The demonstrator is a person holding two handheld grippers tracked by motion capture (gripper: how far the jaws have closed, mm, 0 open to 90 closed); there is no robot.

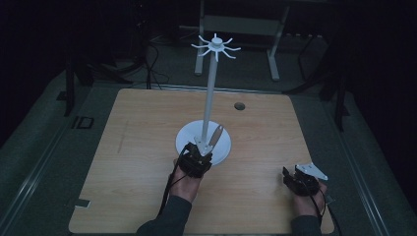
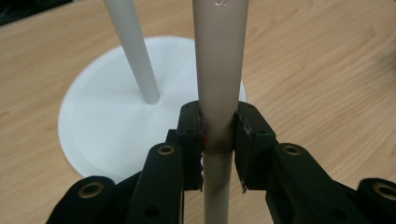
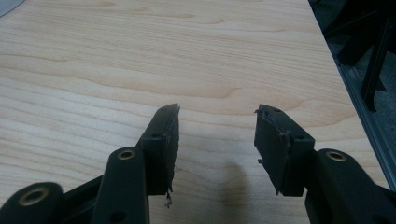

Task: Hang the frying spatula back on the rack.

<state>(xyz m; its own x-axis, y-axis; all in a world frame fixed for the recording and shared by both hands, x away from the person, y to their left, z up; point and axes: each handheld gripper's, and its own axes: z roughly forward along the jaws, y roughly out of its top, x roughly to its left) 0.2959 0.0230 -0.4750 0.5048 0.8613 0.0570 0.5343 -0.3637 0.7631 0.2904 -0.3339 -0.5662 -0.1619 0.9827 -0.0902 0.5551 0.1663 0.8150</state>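
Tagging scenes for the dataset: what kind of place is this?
Probably a lab or recording workspace: one wooden table in a dark room, metal stand legs and loose cables on the floor behind it.

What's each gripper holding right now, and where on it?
The left gripper clamps a beige utensil handle partway along its shaft. The right gripper is open, holding nothing.

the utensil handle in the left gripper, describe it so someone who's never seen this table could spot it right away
Start at the wooden table and find the white stand with its round base near the middle. Just beside the pole, over that base, the left gripper clamps a handle. It is beige, smooth and round, thicker than the white pole next to it, and leaning.
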